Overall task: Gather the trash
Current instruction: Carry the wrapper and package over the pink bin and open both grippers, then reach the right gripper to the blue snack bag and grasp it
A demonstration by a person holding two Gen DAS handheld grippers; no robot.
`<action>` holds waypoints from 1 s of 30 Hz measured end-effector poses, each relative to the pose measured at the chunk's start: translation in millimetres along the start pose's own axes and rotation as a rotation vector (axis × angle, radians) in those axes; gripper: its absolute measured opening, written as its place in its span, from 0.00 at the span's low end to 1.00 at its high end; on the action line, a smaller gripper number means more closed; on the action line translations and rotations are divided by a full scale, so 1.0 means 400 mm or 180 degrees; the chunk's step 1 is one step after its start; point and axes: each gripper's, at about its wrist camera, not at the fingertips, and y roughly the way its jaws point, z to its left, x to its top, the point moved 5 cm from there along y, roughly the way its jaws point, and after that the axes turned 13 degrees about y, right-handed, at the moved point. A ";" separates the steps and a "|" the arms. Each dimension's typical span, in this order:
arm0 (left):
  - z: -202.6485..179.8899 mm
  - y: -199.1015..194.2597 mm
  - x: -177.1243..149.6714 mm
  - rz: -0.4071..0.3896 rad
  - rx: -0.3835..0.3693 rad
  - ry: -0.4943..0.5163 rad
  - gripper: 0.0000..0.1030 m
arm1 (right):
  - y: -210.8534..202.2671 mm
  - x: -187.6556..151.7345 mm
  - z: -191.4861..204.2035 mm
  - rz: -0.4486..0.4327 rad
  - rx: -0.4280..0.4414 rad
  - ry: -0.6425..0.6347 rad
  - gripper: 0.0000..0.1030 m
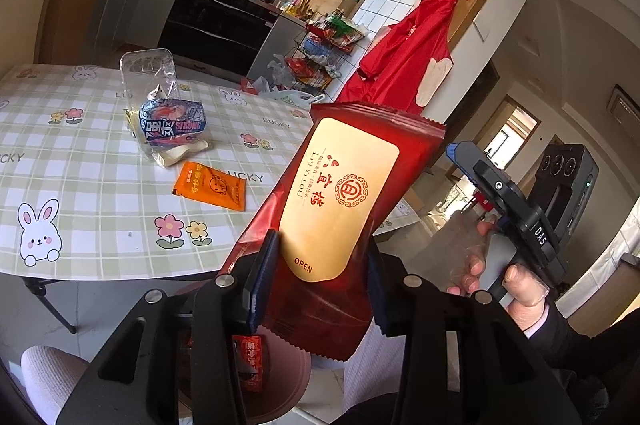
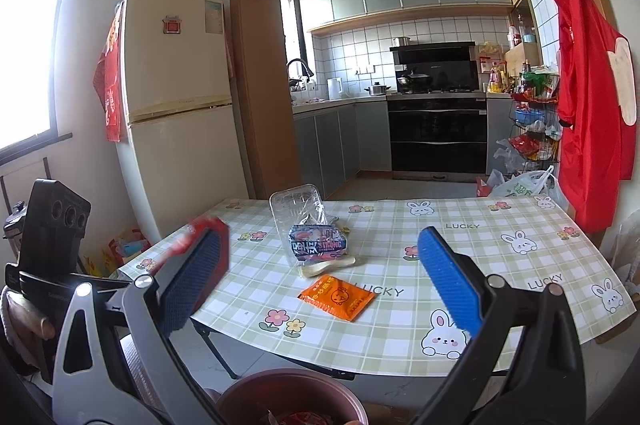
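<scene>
Two tongs are in view, one per hand. The left tongs [image 1: 324, 277] are closed on one long dark-red foil wrapper with a gold label printed "OPEN" [image 1: 340, 193], pinching its lower part between the two dark pads while the wrapper rises tilted to the right, off the near edge of the green-and-white checked tabletop with rabbit and flower prints [image 1: 80, 185]. Directly below it sits one round dusty-pink bin [image 1: 288, 377], with at least one small red packet [image 1: 252, 361] inside. The right tongs [image 2: 320, 277] are spread wide with nothing between the two blue pads, held over the near edge of the tabletop [image 2: 520, 253]; in the left wrist view they appear at the right [image 1: 472, 165], gripped by the person's right hand [image 1: 516, 285]. Three pieces of trash lie on the tabletop, grouped near its middle: one flat orange sachet with a cartoon face [image 2: 338, 297], nearest the edge; just behind it one crumpled blue-and-white wrapper printed "STRONG" [image 2: 318, 245]; and behind and under that one clear plastic tray [image 2: 296, 201] standing tilted. The pink bin [image 2: 292, 397] shows at the bottom of the right wrist view, below the table's edge, with red wrappers in it.
</scene>
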 end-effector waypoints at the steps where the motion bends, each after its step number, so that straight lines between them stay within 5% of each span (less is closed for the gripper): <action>1: 0.001 0.005 0.000 0.0013 0.0010 -0.0010 0.47 | 0.000 0.001 -0.001 -0.0002 -0.0003 -0.0001 0.95; 13: 0.049 -0.020 0.004 -0.0106 0.0213 -0.0180 0.71 | 0.004 -0.007 -0.008 0.0034 -0.0039 0.0007 0.95; 30: 0.143 -0.074 -0.017 -0.0187 0.0572 -0.0443 0.88 | 0.038 -0.032 -0.020 0.0187 -0.0119 0.0044 0.95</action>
